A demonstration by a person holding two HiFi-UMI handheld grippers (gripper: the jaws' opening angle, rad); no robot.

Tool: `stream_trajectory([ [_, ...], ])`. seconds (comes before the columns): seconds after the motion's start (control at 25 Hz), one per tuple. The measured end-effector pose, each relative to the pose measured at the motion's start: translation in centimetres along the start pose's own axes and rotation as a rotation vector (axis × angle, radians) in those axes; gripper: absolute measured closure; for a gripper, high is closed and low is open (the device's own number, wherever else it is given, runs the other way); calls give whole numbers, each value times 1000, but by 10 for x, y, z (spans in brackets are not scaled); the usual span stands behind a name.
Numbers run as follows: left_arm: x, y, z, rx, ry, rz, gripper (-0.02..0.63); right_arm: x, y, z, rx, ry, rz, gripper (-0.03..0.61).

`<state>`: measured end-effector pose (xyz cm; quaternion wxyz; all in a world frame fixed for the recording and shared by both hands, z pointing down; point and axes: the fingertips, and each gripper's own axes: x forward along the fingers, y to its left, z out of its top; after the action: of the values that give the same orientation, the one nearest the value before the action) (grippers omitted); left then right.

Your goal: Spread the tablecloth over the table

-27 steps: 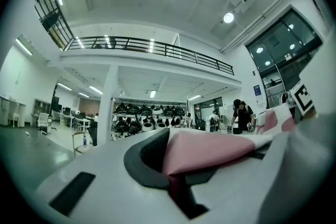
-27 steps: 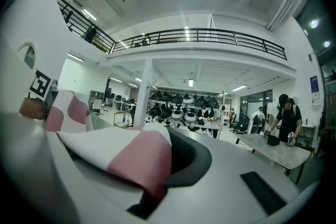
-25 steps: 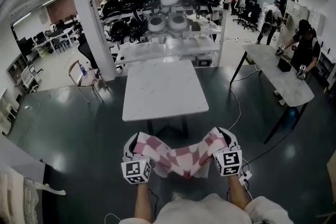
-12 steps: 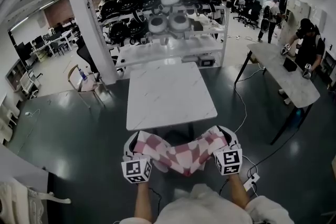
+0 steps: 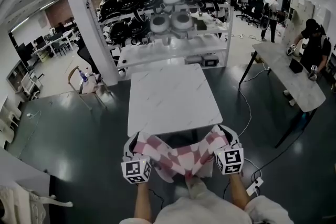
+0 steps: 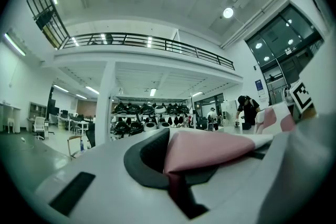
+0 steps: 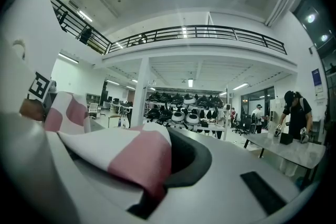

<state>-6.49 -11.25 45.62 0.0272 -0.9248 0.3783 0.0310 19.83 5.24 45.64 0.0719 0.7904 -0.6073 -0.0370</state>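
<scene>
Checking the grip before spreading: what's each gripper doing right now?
Left gripper: jaws shut on the tablecloth.
Right gripper: jaws shut on the tablecloth's other end.

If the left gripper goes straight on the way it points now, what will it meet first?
Probably the white table, at its near left corner. The left gripper, shut on the tablecloth, points level toward it; whether it clears its top is unclear. If so, the shelf rack comes next.
</scene>
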Motion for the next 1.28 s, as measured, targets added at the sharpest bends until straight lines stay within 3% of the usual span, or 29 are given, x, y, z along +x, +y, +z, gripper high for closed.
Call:
stream_trajectory([
  [0.92, 277, 64, -18, 3, 62, 80, 588, 290, -80, 6, 26, 5, 112, 562],
  [1.28, 334, 69, -40, 5, 104, 97, 588, 351, -104, -17, 42, 44, 144, 561],
])
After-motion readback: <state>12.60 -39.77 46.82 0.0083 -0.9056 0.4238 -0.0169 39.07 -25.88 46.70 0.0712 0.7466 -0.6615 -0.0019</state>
